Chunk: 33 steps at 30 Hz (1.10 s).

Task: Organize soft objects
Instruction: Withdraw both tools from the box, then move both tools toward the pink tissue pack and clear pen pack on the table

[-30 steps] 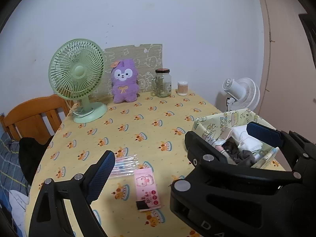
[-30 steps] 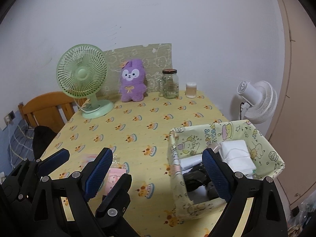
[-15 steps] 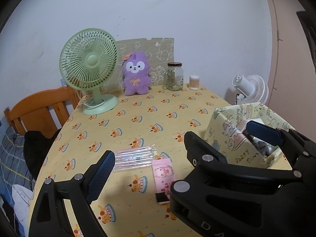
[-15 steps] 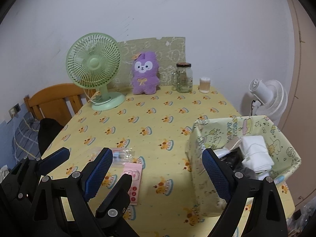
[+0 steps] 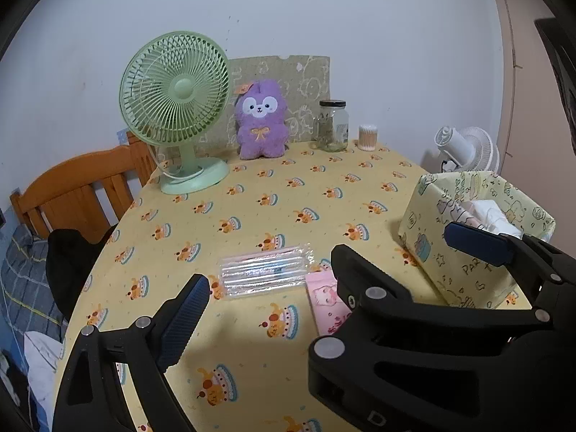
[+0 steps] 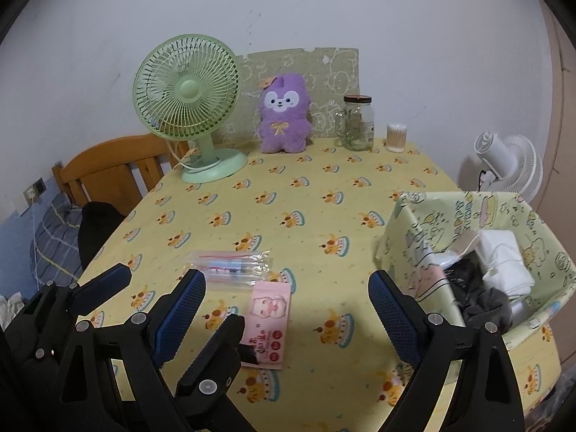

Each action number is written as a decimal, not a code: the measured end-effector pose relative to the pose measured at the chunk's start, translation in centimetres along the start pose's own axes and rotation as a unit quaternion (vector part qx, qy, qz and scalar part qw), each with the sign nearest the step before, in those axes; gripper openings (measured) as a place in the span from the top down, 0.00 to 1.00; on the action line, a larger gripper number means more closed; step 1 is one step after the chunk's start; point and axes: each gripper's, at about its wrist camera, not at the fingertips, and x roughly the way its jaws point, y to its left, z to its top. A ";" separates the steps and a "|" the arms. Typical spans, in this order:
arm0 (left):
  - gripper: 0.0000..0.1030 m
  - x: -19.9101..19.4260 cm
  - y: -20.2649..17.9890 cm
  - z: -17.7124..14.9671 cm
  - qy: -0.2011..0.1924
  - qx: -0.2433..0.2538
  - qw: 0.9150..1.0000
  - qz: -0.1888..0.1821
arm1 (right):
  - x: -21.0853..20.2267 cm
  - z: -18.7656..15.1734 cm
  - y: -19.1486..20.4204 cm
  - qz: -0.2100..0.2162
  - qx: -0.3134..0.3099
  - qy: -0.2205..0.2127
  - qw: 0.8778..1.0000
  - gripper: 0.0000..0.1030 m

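overhead, both grippers, left gripper and right gripper, wide apart and empty (pink packet below, on the tablecloth)

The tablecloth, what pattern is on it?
The tablecloth is pale yellow with small cake-like motifs repeated all over, clearest in the right wrist view.

The room light is soft and a little dim, coming from above, and the wall fades to grey toward the picture corners, where the fisheye lens leaves black borders and bends straight lines. A broad soft shadow lies on the near edge of the table, and the clear plastic packet shows small glare while everything is fairly sharp
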 end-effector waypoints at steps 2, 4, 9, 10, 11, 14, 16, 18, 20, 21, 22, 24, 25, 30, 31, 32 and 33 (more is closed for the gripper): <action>0.09 0.2 0.2 -0.3 0.004 -0.002 1.000 0.001 | 0.4 -0.2 0.2 0.001 -0.001 0.004 1.000 0.09; 0.09 0.6 0.3 -0.6 0.006 -0.003 1.000 0.006 | 0.8 -0.4 0.3 0.006 -0.002 0.006 1.000 0.09; 0.09 1.8 0.9 -1.3 0.023 -0.009 1.000 0.008 | 2.2 -0.9 0.5 0.014 -0.005 0.018 1.000 0.09; 0.09 2.0 1.0 -1.4 0.027 -0.010 1.000 0.008 | 2.5 -1.0 0.6 0.014 -0.007 0.021 1.000 0.09; 0.09 2.2 1.1 -1.6 0.031 -0.011 0.999 0.008 | 2.8 -1.1 0.7 0.014 -0.009 0.024 1.000 0.09; 0.09 2.8 1.4 -2.0 0.041 -0.014 0.999 0.013 | 3.6 -1.4 0.9 0.016 -0.011 0.035 0.999 0.09; 0.09 3.3 1.6 -2.3 0.047 -0.017 0.999 0.020 | 4.1 -1.7 1.0 0.016 -0.011 0.041 0.999 0.09; 0.09 3.8 1.9 -2.6 0.058 -0.019 0.998 0.028 | 4.7 -1.9 1.2 0.012 -0.013 0.048 0.999 0.09; 0.09 4.3 2.2 -2.9 0.067 -0.022 0.997 0.030 | 5.3 -2.1 1.4 0.012 -0.016 0.057 0.998 0.09; 0.09 4.5 2.3 -3.0 0.070 -0.023 0.997 0.030 | 5.6 -2.2 1.4 0.011 -0.017 0.060 0.998 0.09; 0.09 4.7 2.4 -3.1 0.074 -0.024 0.996 0.031 | 5.8 -2.3 1.5 0.011 -0.017 0.062 0.998 0.09; 0.09 5.1 2.5 -3.4 0.080 -0.025 0.996 0.033 | 6.2 -2.4 1.5 0.007 -0.017 0.069 0.997 0.09; 0.09 5.3 2.5 -3.5 0.084 -0.025 0.996 0.034 | 6.5 -2.5 1.5 0.006 -0.016 0.073 0.997 0.09; 0.09 6.3 2.7 -4.0 0.102 -0.022 0.994 0.040 | 7.6 -3.0 1.6 0.000 -0.022 0.094 0.995 0.21; 0.09 6.6 2.7 -4.1 0.107 -0.021 0.993 0.040 | 7.9 -3.1 1.5 0.000 -0.023 0.100 0.995 0.23; 0.09 6.7 2.7 -4.1 0.110 -0.020 0.993 0.040 | 8.1 -3.1 1.5 0.001 -0.022 0.103 0.994 0.25; 0.09 6.8 2.6 -4.2 0.115 -0.018 0.992 0.040 | 8.3 -3.3 1.4 0.001 -0.019 0.108 0.994 0.27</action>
